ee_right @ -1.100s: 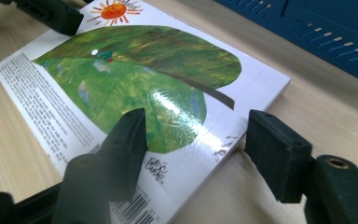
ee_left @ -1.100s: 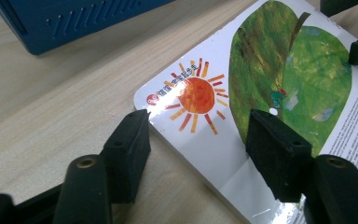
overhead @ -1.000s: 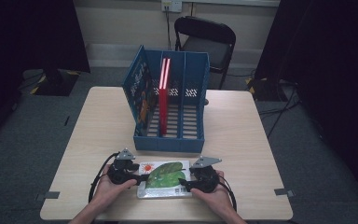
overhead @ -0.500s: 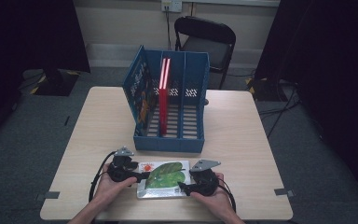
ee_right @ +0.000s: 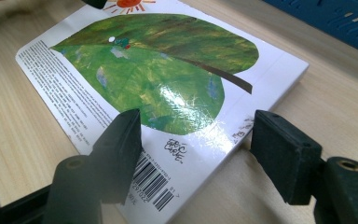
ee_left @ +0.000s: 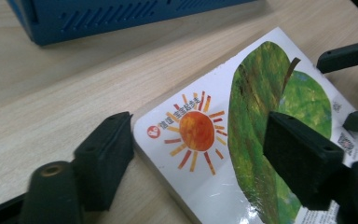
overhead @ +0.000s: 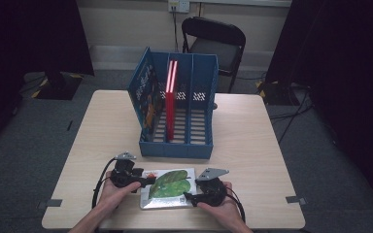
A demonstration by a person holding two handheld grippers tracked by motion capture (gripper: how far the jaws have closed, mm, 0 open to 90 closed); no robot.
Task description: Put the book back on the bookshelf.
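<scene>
The table [overhead: 252,145] carries a blue file rack [overhead: 177,145] near its middle, with a red book [overhead: 170,102] upright in one slot. A picture book [overhead: 167,187] lies flat at the near edge; its cover shows a green leaf, an orange sun, a barcode and the signature "Eric Carle". The left gripper [ee_left: 198,149] straddles the sun corner, jaws spread after opening. The right gripper [ee_right: 196,154] straddles the barcode corner, also spread.
</scene>
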